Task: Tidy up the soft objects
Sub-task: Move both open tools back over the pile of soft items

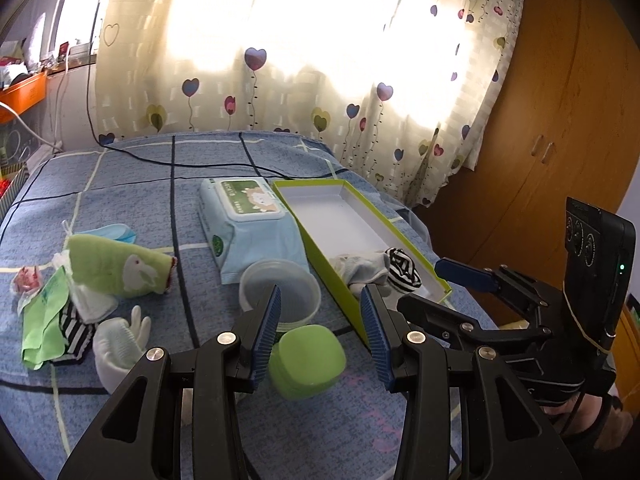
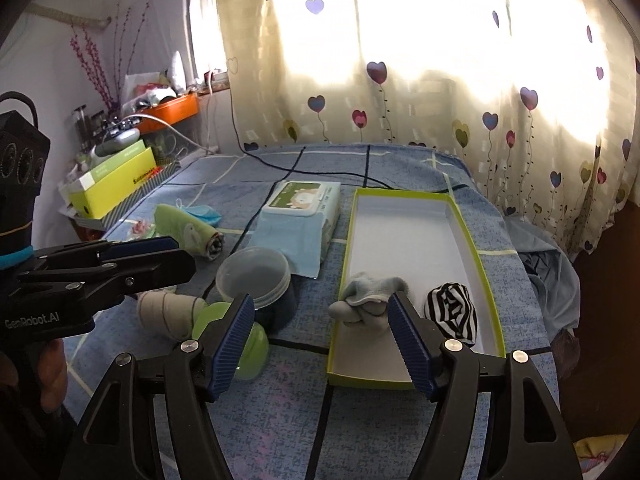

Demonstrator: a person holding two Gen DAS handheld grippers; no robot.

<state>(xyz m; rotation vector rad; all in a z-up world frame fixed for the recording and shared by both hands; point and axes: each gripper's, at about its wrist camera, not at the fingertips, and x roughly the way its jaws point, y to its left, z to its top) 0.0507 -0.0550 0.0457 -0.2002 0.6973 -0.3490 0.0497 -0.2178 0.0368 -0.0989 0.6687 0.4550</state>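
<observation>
Right wrist view: the right gripper [image 2: 322, 338] hangs with jaws spread and nothing between them, above the blue checked bedspread [image 2: 280, 420]. The left gripper [image 1: 320, 324] is likewise spread and empty. In the shallow lime-green cardboard box [image 2: 476, 264] lie 2 rolled items: a pale grey sock [image 2: 366, 300] and a black-and-white striped sock [image 2: 452, 312].

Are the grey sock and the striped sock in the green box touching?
Apart. The right wrist view shows white box floor between the grey sock and the striped sock.

Box [image 2: 472, 256] right on bed [image 2: 280, 420] | two rolled socks [image 2: 370, 300] in its near end | wipes pack [image 2: 298, 220] left of box | tub [image 2: 252, 272] before pack
</observation>
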